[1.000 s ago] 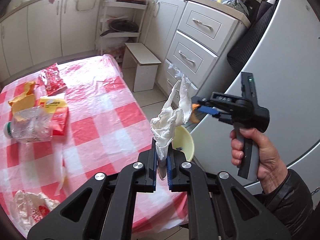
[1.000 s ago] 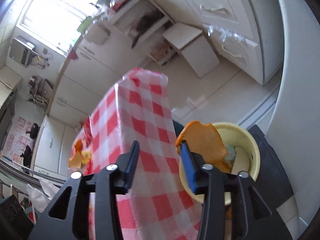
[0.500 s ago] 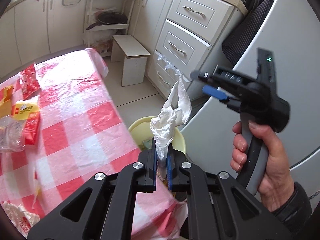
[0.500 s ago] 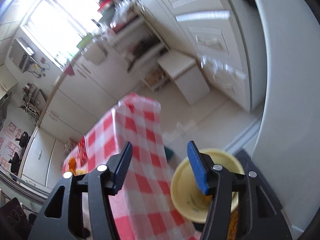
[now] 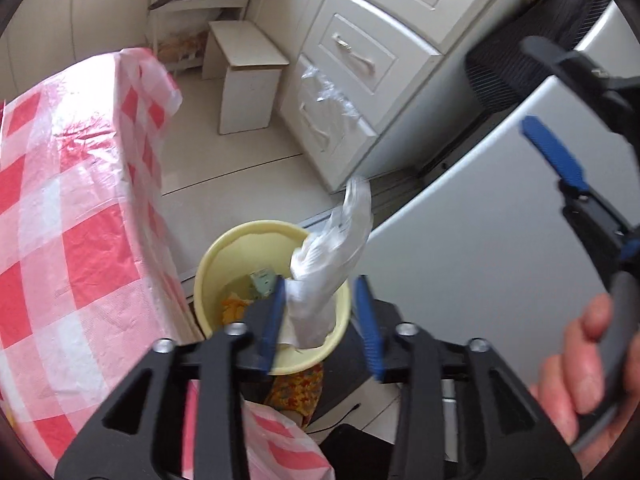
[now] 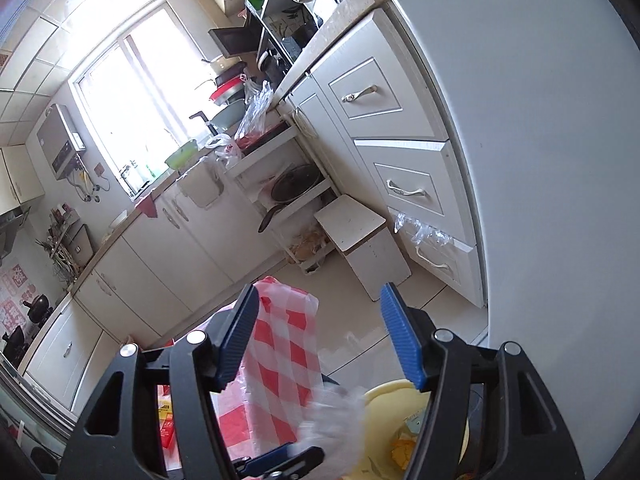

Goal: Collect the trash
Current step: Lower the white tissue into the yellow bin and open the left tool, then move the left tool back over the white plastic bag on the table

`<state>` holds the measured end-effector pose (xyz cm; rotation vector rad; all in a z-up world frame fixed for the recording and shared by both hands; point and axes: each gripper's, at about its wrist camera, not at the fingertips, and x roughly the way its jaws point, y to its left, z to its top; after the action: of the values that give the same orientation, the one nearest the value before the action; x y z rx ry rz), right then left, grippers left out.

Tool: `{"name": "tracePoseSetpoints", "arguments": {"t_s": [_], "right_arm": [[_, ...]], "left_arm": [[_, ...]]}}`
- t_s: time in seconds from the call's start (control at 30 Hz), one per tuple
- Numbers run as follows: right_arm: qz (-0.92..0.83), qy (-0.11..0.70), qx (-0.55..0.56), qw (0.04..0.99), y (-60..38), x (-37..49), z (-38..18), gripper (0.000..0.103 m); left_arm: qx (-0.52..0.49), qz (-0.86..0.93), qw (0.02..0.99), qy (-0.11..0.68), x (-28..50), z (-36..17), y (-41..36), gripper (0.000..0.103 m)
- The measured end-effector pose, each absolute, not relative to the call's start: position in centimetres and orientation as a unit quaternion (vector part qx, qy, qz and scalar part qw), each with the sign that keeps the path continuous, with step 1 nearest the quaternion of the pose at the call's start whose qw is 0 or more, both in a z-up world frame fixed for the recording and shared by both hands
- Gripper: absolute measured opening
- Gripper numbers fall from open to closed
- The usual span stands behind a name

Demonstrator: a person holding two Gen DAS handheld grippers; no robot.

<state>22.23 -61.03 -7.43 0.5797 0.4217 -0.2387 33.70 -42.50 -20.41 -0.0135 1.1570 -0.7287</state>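
A crumpled white tissue (image 5: 328, 264) hangs against the left pad of my left gripper (image 5: 320, 316), whose jaws stand apart right over a yellow trash bin (image 5: 224, 256). The bin holds orange peel (image 5: 234, 306) and paper scraps. My right gripper (image 6: 320, 340) is open and empty, raised above and right of the bin (image 6: 380, 408); it shows at the right edge of the left wrist view (image 5: 556, 160). The tissue appears blurred in the right wrist view (image 6: 332, 424).
The table with a red-and-white checked cloth (image 5: 60, 208) stands left of the bin. A white fridge (image 5: 480, 240) stands right of it. White drawers (image 5: 360, 60) and a small white stool (image 5: 248, 76) stand beyond. Yellow and red packets (image 6: 166, 420) lie on the table.
My left gripper moved over the bin and opened, loosing the tissue. My right gripper, which dropped the orange peel into the bin, has lifted up and away.
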Motion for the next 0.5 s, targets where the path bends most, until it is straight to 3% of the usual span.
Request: {"name": "tracePoseSetpoints", "arguments": {"t_s": [0.23, 0.5], "right_arm": [[-0.101, 0.208, 0.279, 0.932, -60.3, 22.5, -7.1, 0.062], [-0.085, 0.22, 0.262, 0.936, -58.6, 23.5, -7.0, 0.063]], "left_arm": [[-0.016, -0.33, 0.792, 0.514, 32.9, -18.2, -39.5, 0.056], [-0.03, -0.289, 0.837, 0.464, 28.9, -13.8, -29.3, 0.064]]}}
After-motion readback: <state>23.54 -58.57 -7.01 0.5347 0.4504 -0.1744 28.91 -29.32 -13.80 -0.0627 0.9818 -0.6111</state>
